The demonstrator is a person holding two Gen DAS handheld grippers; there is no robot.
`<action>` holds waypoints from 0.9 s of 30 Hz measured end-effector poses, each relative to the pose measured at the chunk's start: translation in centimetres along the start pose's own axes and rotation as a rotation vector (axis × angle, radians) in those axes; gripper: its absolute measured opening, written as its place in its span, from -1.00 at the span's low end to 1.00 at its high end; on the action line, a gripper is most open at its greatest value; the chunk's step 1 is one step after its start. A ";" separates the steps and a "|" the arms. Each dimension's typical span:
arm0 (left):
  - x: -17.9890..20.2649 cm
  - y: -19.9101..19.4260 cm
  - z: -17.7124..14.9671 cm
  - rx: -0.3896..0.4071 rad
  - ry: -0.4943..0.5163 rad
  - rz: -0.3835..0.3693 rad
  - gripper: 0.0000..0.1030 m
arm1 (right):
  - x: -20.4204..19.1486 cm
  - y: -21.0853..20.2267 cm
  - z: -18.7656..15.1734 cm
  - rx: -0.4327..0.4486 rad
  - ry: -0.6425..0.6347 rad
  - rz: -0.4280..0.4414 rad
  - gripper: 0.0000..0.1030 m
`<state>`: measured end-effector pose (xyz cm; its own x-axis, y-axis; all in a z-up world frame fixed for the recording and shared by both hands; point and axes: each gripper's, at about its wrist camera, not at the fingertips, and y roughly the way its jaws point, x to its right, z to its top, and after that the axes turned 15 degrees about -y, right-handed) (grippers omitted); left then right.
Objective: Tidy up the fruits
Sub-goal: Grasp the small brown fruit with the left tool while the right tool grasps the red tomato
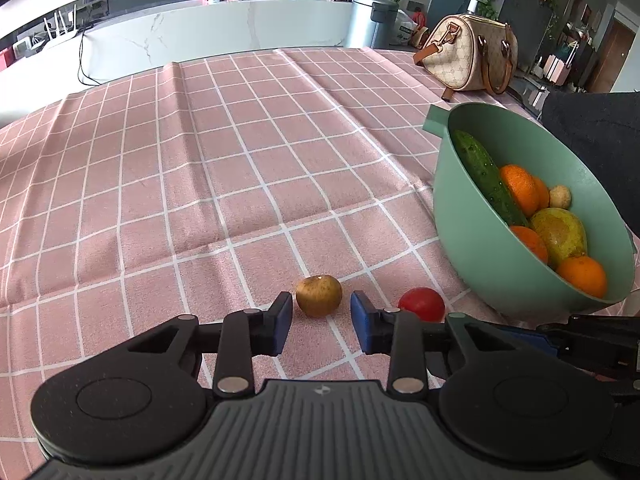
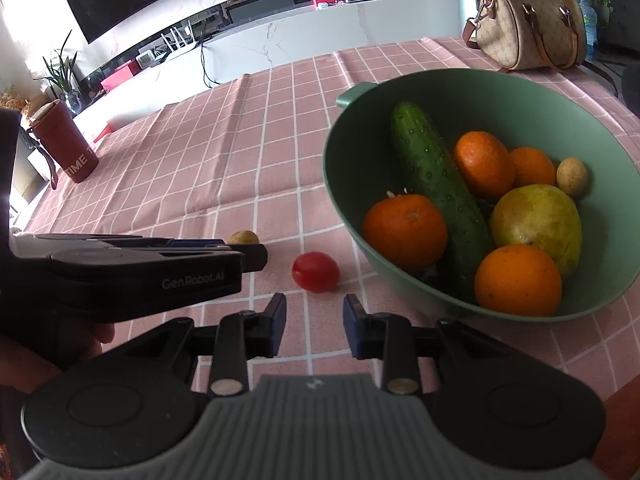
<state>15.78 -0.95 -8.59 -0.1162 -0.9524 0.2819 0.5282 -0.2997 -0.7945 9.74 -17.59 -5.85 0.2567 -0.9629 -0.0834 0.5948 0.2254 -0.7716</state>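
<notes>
We bring the released left tongs (image 1: 322,318) around the small brown fruit (image 1: 319,295) on the surface (image 1: 200,184), closing gently (it may roll); right tongs (image 2: 315,320), also released, face the tomato (image 2: 315,272) beside the green bowl (image 2: 348,184).

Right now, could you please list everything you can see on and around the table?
Green plastic bowl: one, right side of the table.
Dark green cucumber: one, in the bowl.
Oranges: four, in the bowl.
Yellow-green pear: one, in the bowl.
Small tan round fruit: two, one in the bowl, one on the cloth.
Small red tomato: one, on the cloth.
Beige handbag: one, far edge.
Red cup: one, far left.
Pink checked tablecloth: one.
Left gripper: open.
Right gripper: open.
</notes>
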 end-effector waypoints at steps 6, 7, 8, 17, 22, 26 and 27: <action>-0.1 0.3 0.1 -0.001 0.006 -0.008 -0.45 | -0.4 0.2 -0.1 0.003 -0.004 -0.013 -0.46; -0.1 0.3 0.2 -0.001 0.007 -0.010 -0.46 | -0.5 0.2 -0.1 0.005 -0.004 -0.016 -0.46; -0.1 0.3 0.2 0.000 0.008 -0.010 -0.46 | -0.5 0.2 -0.1 0.007 -0.004 -0.019 -0.46; -1.0 -1.8 0.1 0.010 -0.053 -0.015 -0.47 | -1.2 0.1 -0.5 0.054 0.036 -0.087 -0.46; -2.6 -2.7 -0.3 0.001 -0.132 0.013 -0.47 | -2.0 0.6 -0.6 0.081 0.045 -0.156 -0.44; -3.4 -2.9 -0.2 0.005 -0.168 0.034 -0.47 | -2.3 1.0 -0.7 0.089 0.049 -0.168 -0.32; -3.6 -2.8 -0.1 0.007 -0.176 0.038 -0.47 | -2.3 1.0 -0.6 0.091 0.050 -0.169 -0.32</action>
<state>14.57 3.31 -7.41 0.0521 -0.9382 0.3423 0.5353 -0.2631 -0.8026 9.26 -15.19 -6.86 0.1102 -0.9939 0.0094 0.6935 0.0701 -0.7170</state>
